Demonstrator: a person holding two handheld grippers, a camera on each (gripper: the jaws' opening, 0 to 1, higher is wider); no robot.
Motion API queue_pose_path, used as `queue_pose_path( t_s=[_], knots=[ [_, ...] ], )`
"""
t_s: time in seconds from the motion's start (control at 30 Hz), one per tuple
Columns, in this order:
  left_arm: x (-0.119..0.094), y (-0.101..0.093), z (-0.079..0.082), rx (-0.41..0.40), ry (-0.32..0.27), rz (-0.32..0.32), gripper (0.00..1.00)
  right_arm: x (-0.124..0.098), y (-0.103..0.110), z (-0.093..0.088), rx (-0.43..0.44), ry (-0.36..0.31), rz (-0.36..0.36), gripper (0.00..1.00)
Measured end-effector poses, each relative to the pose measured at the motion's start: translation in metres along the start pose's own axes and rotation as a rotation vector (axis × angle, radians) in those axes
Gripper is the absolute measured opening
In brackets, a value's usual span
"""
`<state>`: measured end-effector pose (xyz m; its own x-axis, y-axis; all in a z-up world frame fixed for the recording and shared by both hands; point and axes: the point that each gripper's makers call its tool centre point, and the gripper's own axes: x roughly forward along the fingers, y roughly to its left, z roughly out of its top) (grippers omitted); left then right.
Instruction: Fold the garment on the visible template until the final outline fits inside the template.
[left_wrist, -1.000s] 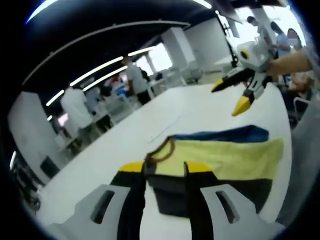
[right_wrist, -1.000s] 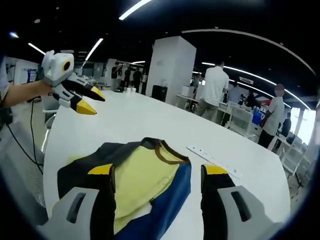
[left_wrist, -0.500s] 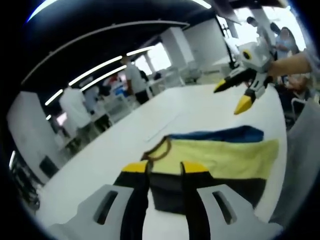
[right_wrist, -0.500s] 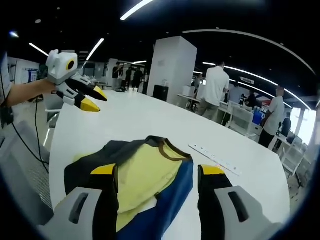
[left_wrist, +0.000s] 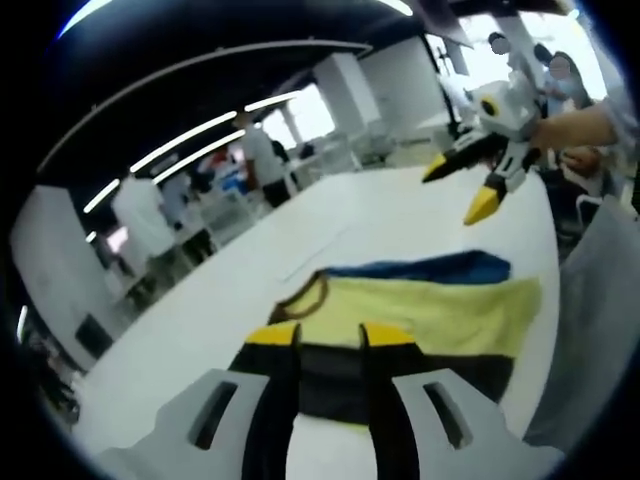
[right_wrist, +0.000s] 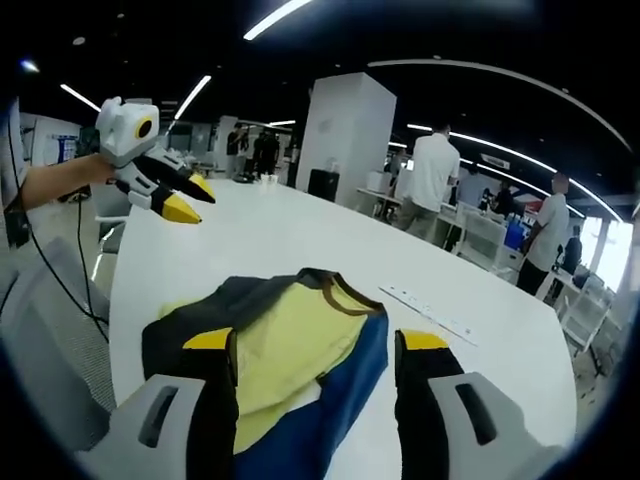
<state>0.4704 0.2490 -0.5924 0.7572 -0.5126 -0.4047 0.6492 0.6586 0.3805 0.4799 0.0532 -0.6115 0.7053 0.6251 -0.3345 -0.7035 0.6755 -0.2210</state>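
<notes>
- My left gripper (left_wrist: 330, 335) has two long black jaws, each capped at the tip with a yellow pad, rising from pale grey housings.
- Each of those grey housings carries a dark slanted slot in its upper face.
- My right gripper (right_wrist: 318, 340) is built the same: black jaws, yellow tips, light grey shoulders with one dark oblong slot apiece.
- Seen from the left gripper view, my right gripper (left_wrist: 478, 180) shows a white body, black tapering jaws and pointed yellow ends.
- Seen from the right gripper view, my left gripper (right_wrist: 185, 197) has the same white body and yellow points.
</notes>
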Motion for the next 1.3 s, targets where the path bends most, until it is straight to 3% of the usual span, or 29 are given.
queue_pose_path(
  t_s=[0.37,0.47,0.77,1.03,1.3],
  knots=[
    [-0.003,-0.024,-0.002,0.008,0.018,-0.045,0.19,-0.017,0.003,-0.006,-0.006,0.008,-0.012,0.61],
    [-0.008,-0.016,-0.005,-0.004,0.003,-0.05,0.19,-0.023,0.009,-0.003,-0.003,0.001,-0.011,0.62],
    [-0.022,-0.025,-0.002,-0.008,0.013,-0.059,0.3,-0.038,0.025,-0.001,-0.012,0.009,0.003,0.74],
    [-0.032,-0.03,-0.009,-0.004,0.037,-0.061,0.42,-0.051,0.032,0.011,-0.006,-0.004,-0.004,0.84],
    [-0.045,-0.041,-0.01,-0.002,0.042,-0.079,0.5,-0.06,0.044,0.012,-0.006,0.004,0.017,0.88]
  ],
)
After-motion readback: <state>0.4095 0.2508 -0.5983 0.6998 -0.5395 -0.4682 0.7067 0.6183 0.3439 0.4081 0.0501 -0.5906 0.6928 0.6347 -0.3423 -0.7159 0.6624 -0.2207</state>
